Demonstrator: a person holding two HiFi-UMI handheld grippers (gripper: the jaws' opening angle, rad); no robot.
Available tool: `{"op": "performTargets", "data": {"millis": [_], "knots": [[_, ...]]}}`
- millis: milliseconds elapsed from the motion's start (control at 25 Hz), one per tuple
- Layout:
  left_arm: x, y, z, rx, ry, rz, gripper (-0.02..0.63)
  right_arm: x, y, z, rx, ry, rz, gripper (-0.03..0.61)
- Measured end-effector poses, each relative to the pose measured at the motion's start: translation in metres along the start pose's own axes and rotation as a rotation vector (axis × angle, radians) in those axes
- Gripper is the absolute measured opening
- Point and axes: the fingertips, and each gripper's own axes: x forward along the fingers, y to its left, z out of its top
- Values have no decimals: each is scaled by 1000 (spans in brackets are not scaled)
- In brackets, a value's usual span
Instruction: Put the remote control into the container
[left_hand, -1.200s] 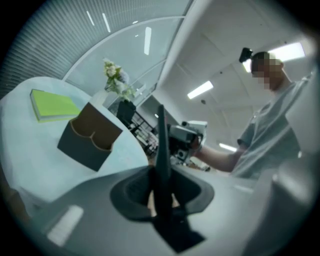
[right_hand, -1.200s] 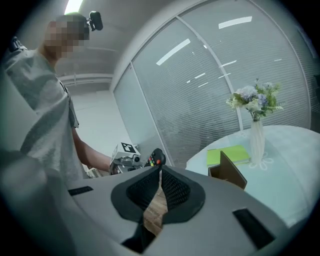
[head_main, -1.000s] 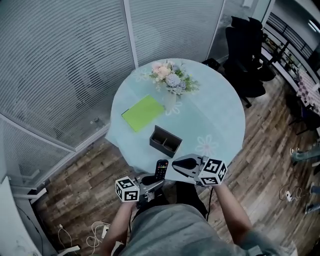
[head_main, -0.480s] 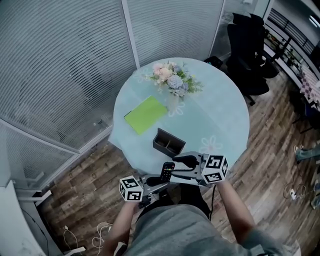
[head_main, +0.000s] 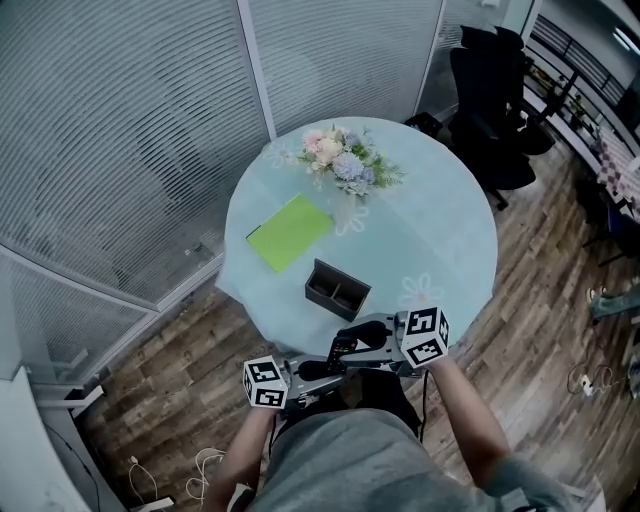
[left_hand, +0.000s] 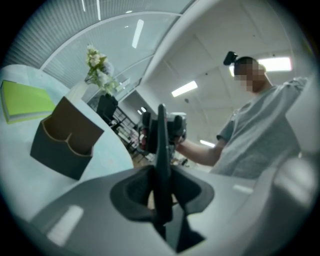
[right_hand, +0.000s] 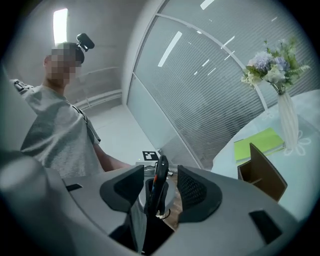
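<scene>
The black remote control (head_main: 340, 349) is off the table's near edge, between both grippers. My left gripper (head_main: 318, 368) is shut on its lower end; in the left gripper view the remote (left_hand: 161, 150) stands edge-on between the pads of that gripper (left_hand: 161, 200). My right gripper (head_main: 356, 343) faces it from the right. Its jaws have just been opening, and the remote (right_hand: 160, 180) sits between them in the right gripper (right_hand: 159, 187) with the pads clear of it. The dark two-compartment container (head_main: 337, 289) stands on the table just beyond.
The round pale-blue table (head_main: 440, 230) carries a vase of flowers (head_main: 345, 160) at the back and a green notebook (head_main: 288, 230) at the left. Black chairs (head_main: 495, 100) stand at the back right. Glass walls with blinds run behind and to the left.
My right gripper has swung left to the remote, and its jaws have gone from shut to wide open around it. The left gripper keeps its hold on the remote.
</scene>
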Motion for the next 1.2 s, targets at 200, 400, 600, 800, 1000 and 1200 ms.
{"op": "performTargets", "data": {"millis": [200, 400, 600, 800, 1000, 1200], "knots": [[1, 2, 0, 6, -3, 9, 87, 2, -1, -2, 67, -14, 27, 80], [0, 7, -2, -15, 9, 30, 91, 4, -2, -6, 77, 4, 20, 75], [2, 13, -12, -92, 16, 40, 129, 9, -3, -18, 63, 51, 9, 72], [-6, 19, -15, -138, 1, 69, 147, 3, -8, -37, 62, 112, -15, 72], [-28, 32, -8, -157, -81, 162, 144, -16, -25, -44, 47, 118, -105, 72], [-40, 41, -4, -222, -180, 202, -7, -23, -50, -37, -34, 85, -263, 72]]}}
